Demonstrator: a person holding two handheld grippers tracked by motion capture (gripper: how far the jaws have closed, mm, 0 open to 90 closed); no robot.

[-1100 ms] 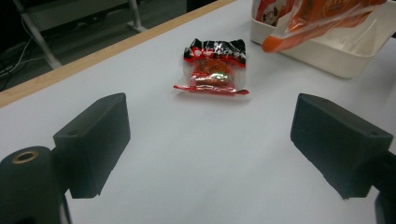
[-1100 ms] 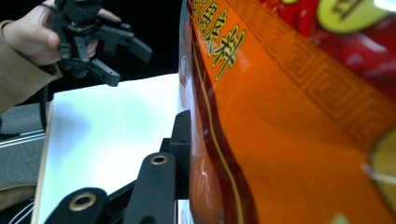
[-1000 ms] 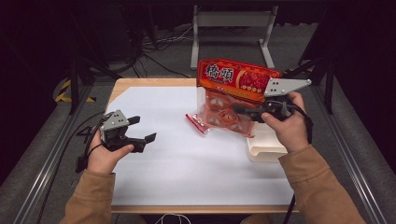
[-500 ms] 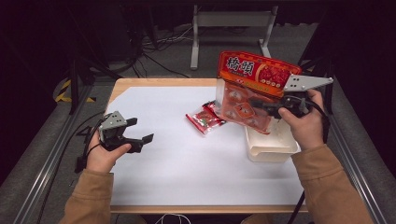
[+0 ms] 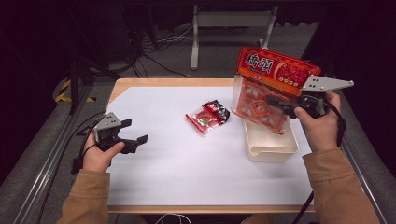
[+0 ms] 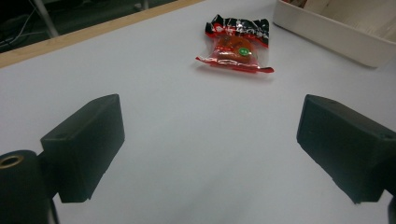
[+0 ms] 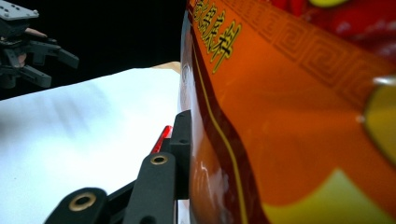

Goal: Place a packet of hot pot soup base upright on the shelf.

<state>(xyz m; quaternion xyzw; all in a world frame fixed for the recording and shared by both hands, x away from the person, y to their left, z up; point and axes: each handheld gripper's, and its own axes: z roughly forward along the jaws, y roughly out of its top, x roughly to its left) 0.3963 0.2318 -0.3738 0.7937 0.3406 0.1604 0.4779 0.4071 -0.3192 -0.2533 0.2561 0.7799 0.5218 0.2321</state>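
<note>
My right claw (image 5: 273, 103) is clenched on the big red snack bag (image 5: 268, 88), holding it up off the tabletop (image 5: 168, 168) above the white tray (image 5: 271, 147) at the right side. In the right gripper view the one jaw I can see presses flat against the bag's glossy orange face; the other jaw is hidden behind the bag, so I take it to be pressing from the far side. The bag hangs tilted, its red header uppermost and its clear lower part, with small round packets inside, dipping toward the tray.

My left claw (image 5: 132, 132) is released, its jaws standing wide apart with nothing between them, low over the white tabletop at the left. A small red snack packet (image 5: 208, 116) lies flat near the middle of the tabletop, just beside the tray's left wall and well apart from my left claw.
</note>
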